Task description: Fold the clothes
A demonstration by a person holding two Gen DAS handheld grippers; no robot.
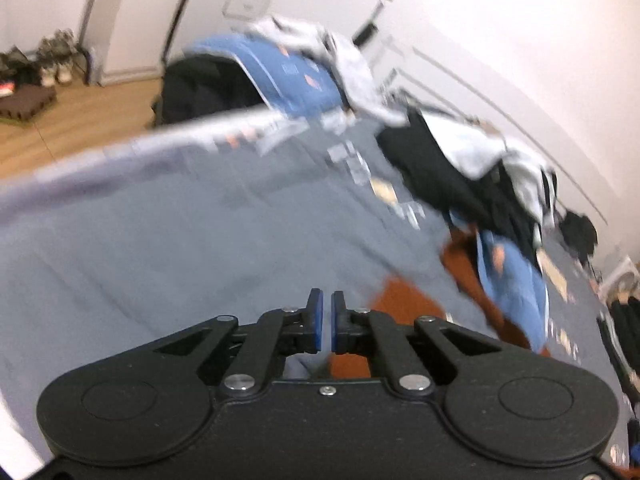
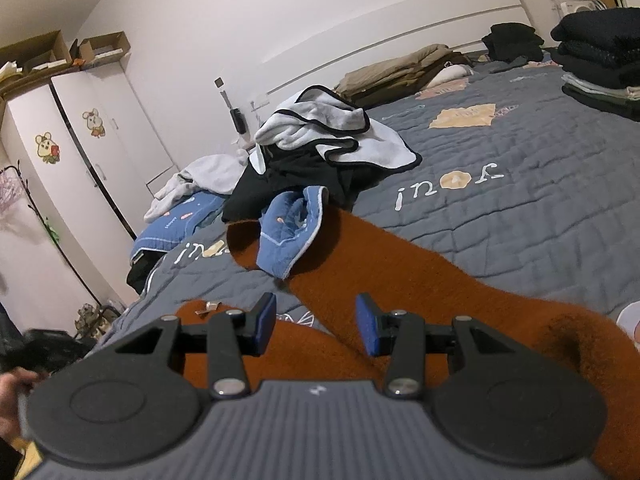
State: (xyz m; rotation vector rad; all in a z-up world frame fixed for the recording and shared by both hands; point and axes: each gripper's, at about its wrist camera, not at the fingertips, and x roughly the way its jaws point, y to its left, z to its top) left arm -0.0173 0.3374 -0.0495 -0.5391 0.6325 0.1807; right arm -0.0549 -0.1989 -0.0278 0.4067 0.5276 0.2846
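Left wrist view: the frame is smeared by motion, so the printed motifs on the grey quilted bedspread (image 1: 168, 248) and the edges of the heaped garments cannot be read. The left gripper (image 1: 326, 322) occupies the lower centre; its blue pads (image 1: 317, 320) stand close together with only a narrow slit between them, and no cloth is visible in that slit. The rust-brown fleece garment (image 1: 404, 304) shows just right of the pads and again below them, its remainder cut off by the gripper body; whether the pads touch it cannot be told.

Right wrist view: the image is sharp. The right gripper (image 2: 316, 330) sits at lower centre with its jaws wide apart, empty. The rust-brown fleece garment (image 2: 420, 280) lies directly beneath and beyond the gap, running as a long band from the lower right toward the frame's centre; its near part is hidden under the gripper body, and its lower right edge leaves the frame. A small pale tag (image 2: 208, 307) lies on the fleece just left of the left-hand pad. The far end of the fleece passes under a blue printed quilted cloth (image 2: 290, 230), which overlaps it. Behind that, at centre, a white towel-like garment with dark trim (image 2: 340, 128) rests on black clothing (image 2: 288, 184); what lies under this heap is concealed. Folded dark stacks (image 2: 600, 52) sit at the upper right, partly cropped. A person's hand (image 2: 14, 396) is only partly visible at the left edge.
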